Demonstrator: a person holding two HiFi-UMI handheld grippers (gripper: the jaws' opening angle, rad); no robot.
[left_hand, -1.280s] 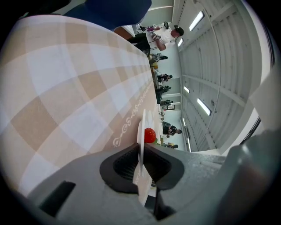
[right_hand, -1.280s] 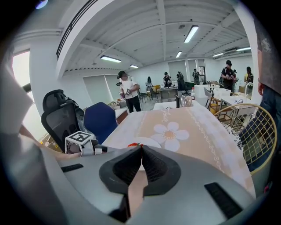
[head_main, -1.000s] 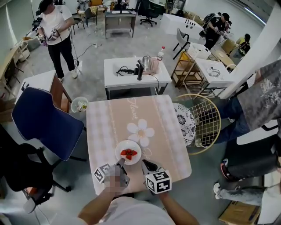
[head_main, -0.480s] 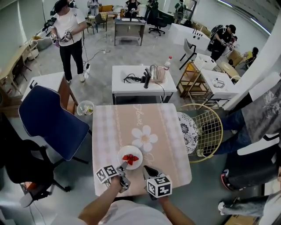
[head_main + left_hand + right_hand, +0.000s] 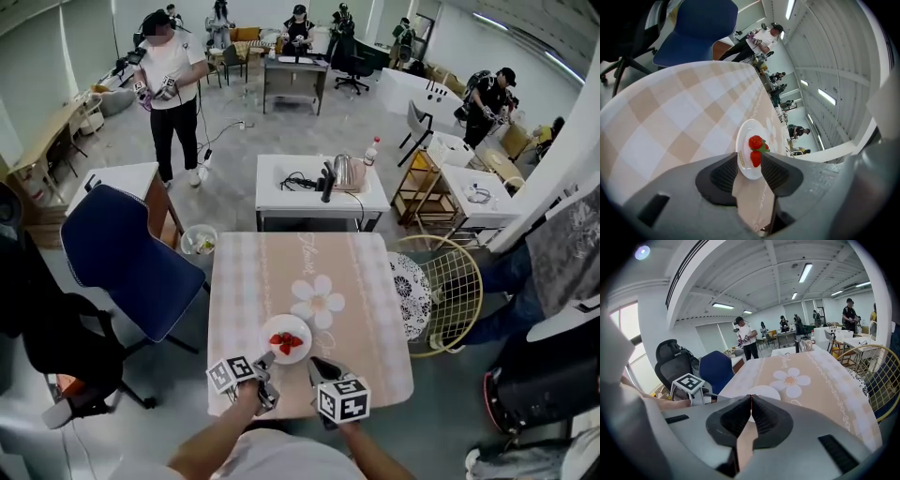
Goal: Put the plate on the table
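A white plate (image 5: 286,338) with strawberries (image 5: 285,342) rests on the checked tablecloth of the table (image 5: 281,272), near its front edge. My left gripper (image 5: 263,357) sits at the plate's near left rim. In the left gripper view its jaws (image 5: 750,161) are opening, and the plate's rim (image 5: 746,136) lies in the gap without the pads pressing on it. The strawberries (image 5: 755,143) show just beyond the tips. My right gripper (image 5: 317,364) hovers just right of the plate, shut with nothing in it (image 5: 750,399). The plate (image 5: 764,392) peeks out behind its jaws.
A blue chair (image 5: 131,262) stands left of the table and a black office chair (image 5: 37,328) nearer me. A round wire chair (image 5: 445,281) is at the right. A white table with a kettle (image 5: 323,183) stands beyond. Several people stand farther off.
The head view has tilted up, so the table sits lower in frame. The plate stays at the same spot on the cloth, and both grippers stay beside it.
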